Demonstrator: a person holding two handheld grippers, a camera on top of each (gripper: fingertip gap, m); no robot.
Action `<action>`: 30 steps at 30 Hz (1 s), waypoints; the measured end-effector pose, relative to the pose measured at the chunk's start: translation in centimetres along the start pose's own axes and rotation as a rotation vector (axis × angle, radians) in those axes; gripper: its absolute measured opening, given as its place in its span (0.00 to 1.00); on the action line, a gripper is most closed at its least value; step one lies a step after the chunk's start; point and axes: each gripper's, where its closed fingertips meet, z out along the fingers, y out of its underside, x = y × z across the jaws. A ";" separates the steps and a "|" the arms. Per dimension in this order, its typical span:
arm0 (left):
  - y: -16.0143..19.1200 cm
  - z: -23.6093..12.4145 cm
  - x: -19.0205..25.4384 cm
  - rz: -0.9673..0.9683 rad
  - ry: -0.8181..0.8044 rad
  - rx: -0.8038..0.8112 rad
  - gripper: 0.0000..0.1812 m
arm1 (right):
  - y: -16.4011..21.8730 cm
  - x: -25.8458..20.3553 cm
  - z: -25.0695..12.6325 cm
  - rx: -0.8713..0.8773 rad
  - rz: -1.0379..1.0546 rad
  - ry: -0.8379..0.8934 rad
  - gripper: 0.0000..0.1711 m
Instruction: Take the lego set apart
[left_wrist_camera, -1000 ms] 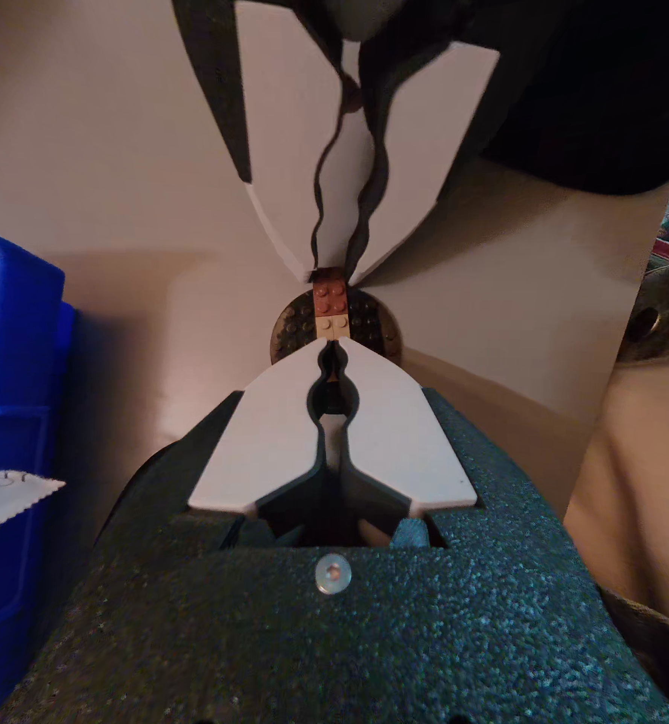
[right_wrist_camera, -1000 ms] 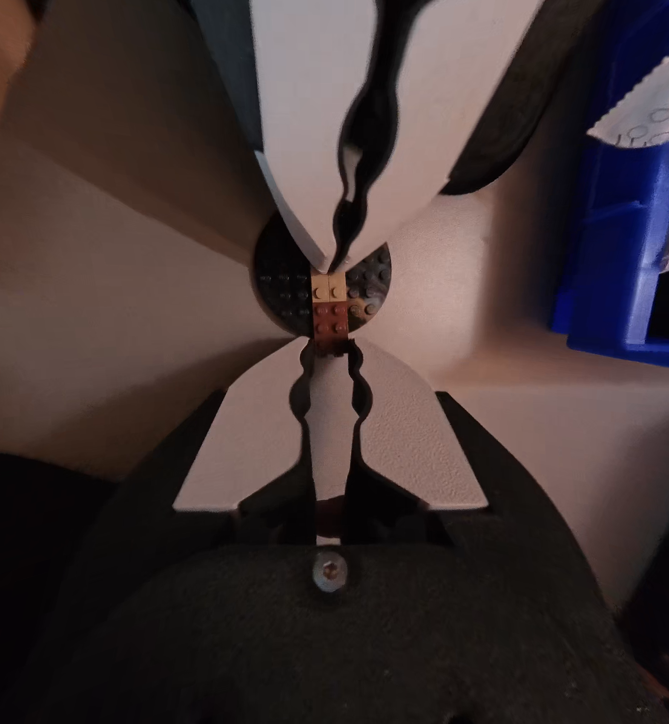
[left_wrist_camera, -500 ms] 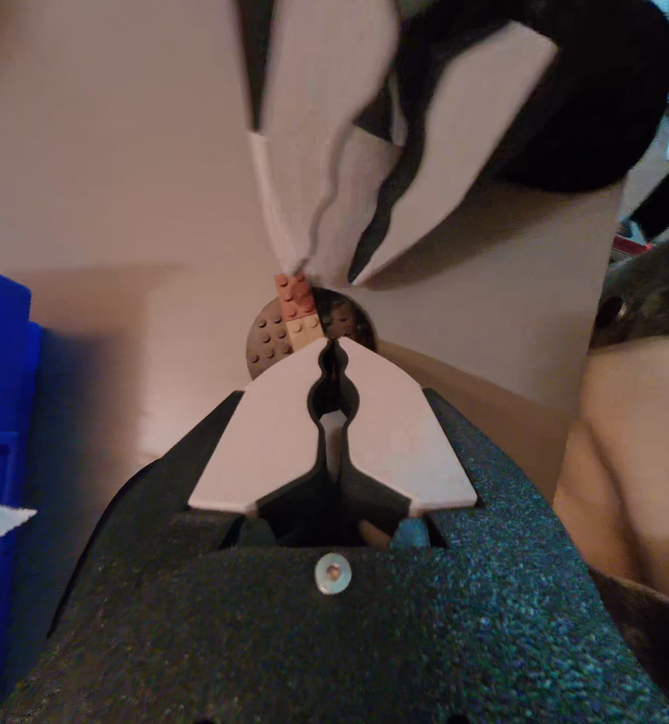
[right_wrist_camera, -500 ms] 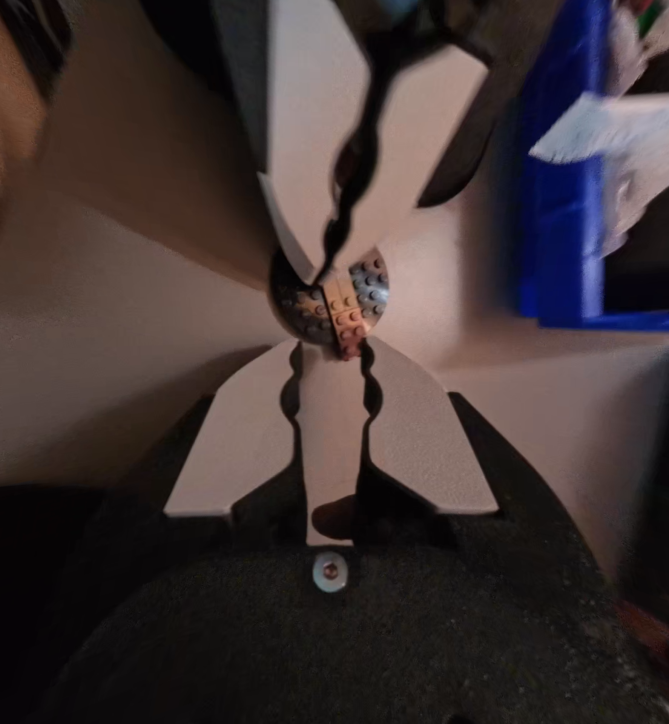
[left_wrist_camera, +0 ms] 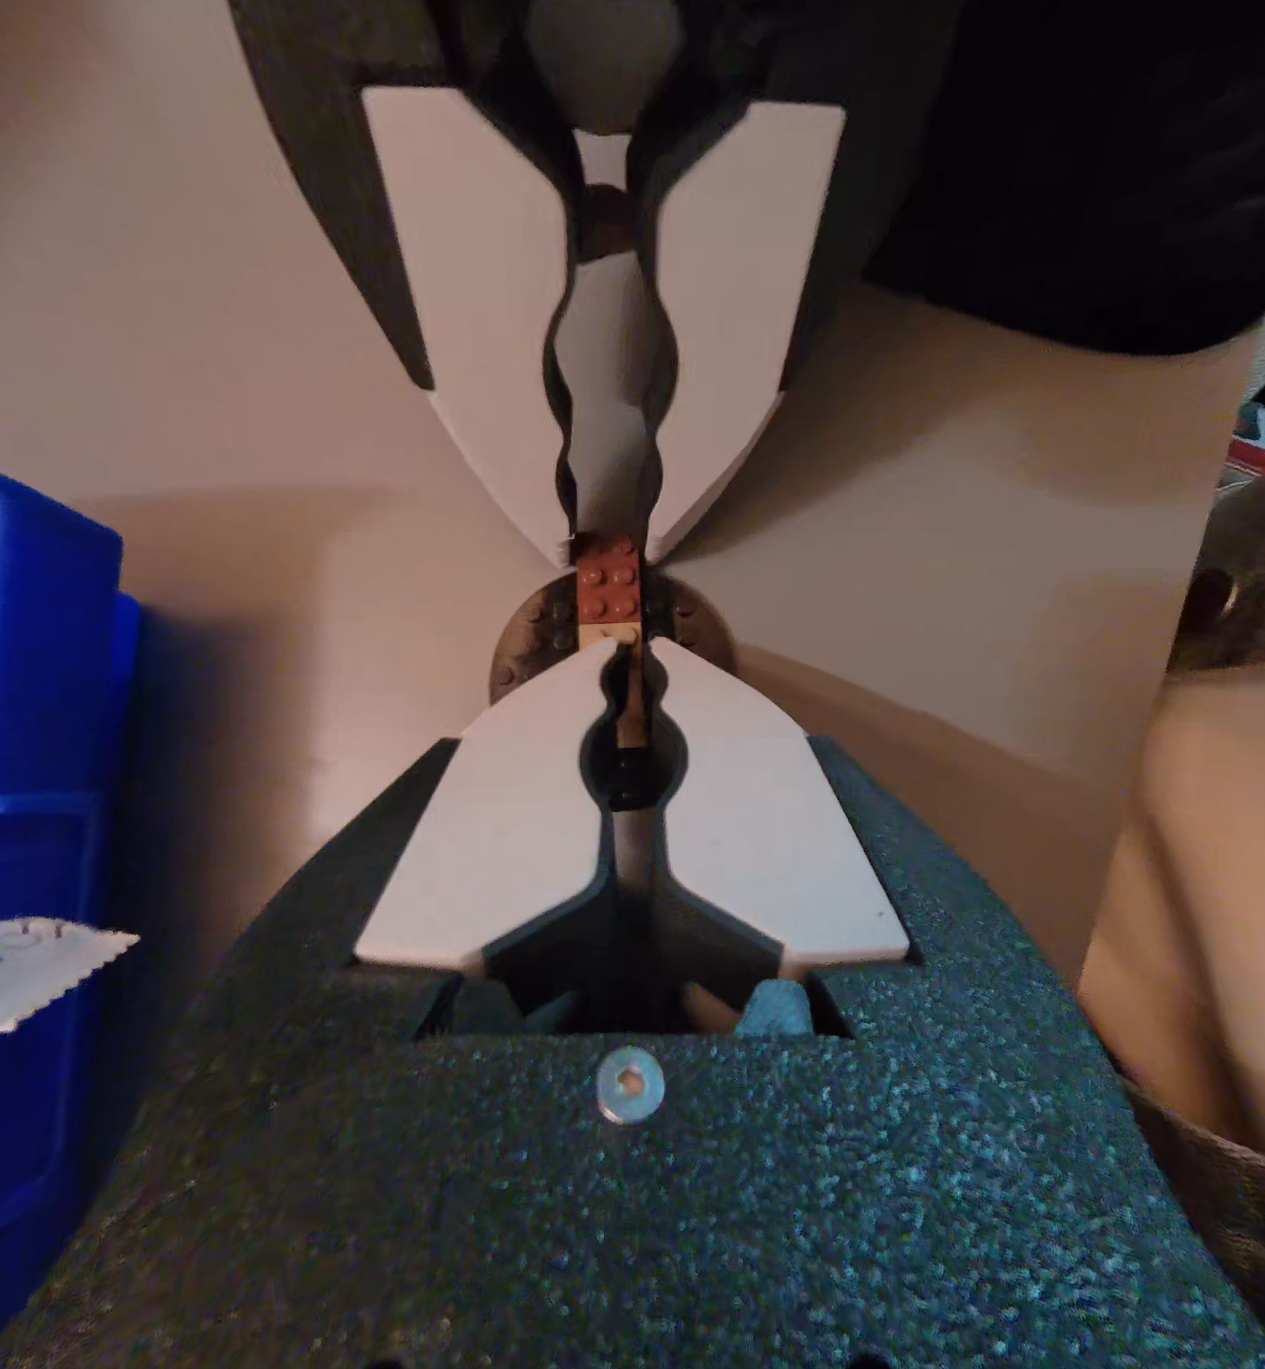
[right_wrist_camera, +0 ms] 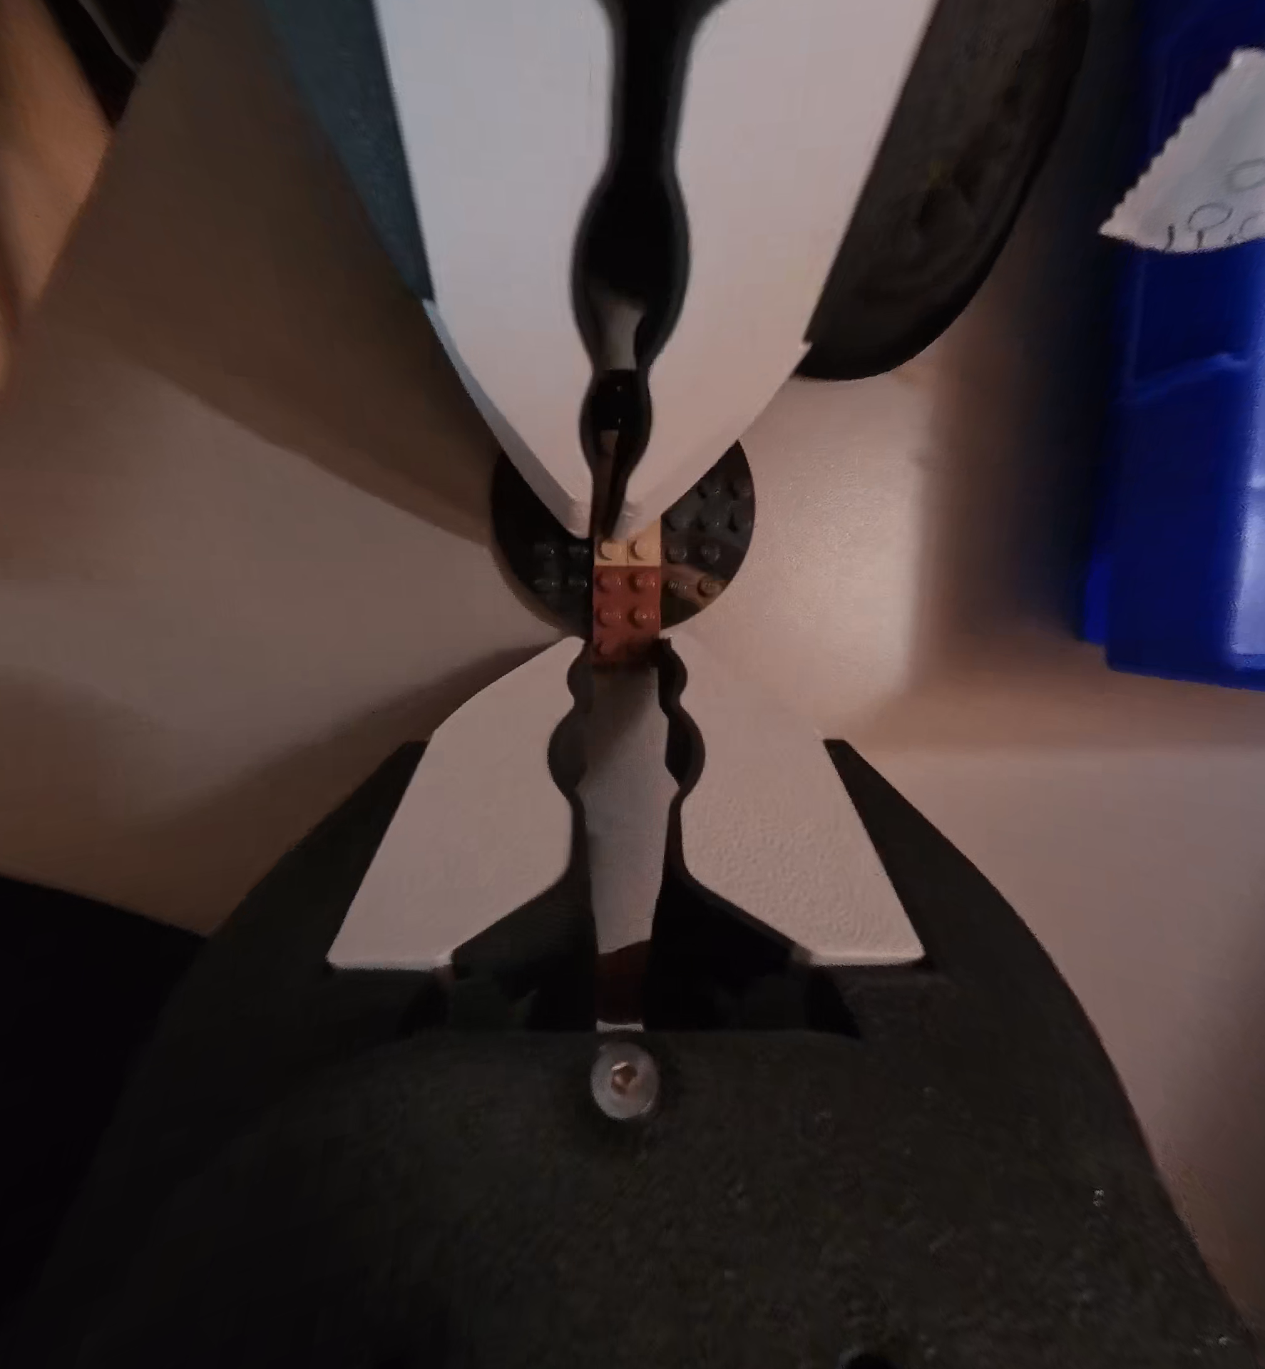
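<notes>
The left gripper (left_wrist_camera: 626, 644) pinches the tan plate (left_wrist_camera: 612, 632) of the lego set (left_wrist_camera: 609, 593); opposite, the right gripper (right_wrist_camera: 626, 652) clamps its brown plate (right_wrist_camera: 626, 604). A blue bin (left_wrist_camera: 29, 741) stands beside, on the table (left_wrist_camera: 170, 370).

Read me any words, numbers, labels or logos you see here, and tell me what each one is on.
Paper slip hanging on the blue bin: handwritten marks, blurred and cut off at the frame edge in both views, not readable.
Lego set: no writing visible.
Nothing else in either view bears text.
</notes>
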 end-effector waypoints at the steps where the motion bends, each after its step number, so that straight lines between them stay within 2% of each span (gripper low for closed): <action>1: -0.1 0.0 0.1 -0.004 0.006 0.005 0.00 | 0.1 0.0 -0.1 -0.050 -0.045 0.056 0.09; 6: -0.5 -0.2 0.2 -0.072 0.042 0.052 0.00 | -0.2 0.4 -0.7 -0.287 -0.338 0.385 0.10; 11: -0.8 -0.5 0.3 -0.109 0.075 0.080 0.00 | -0.8 0.7 -1.2 -0.335 -0.466 0.589 0.10; 13: -0.9 -0.4 0.3 -0.077 0.062 0.090 0.00 | -0.7 0.5 -1.2 -0.250 -0.307 0.551 0.10; 17: -0.6 -0.5 -1.2 0.012 -0.107 0.085 0.00 | -1.1 0.2 -1.5 0.038 0.071 0.358 0.09; 22: 0.0 0.1 -1.3 -0.055 -0.062 0.027 0.00 | -0.3 -0.6 -0.4 0.186 0.324 0.162 0.09; 26: -0.2 0.3 -0.8 -0.043 -0.026 0.024 0.00 | -0.3 -0.8 -0.3 0.129 0.284 0.170 0.09; 30: -0.4 0.4 -0.4 -0.060 0.008 0.024 0.00 | -0.3 -0.9 -0.5 -0.205 -0.116 0.307 0.10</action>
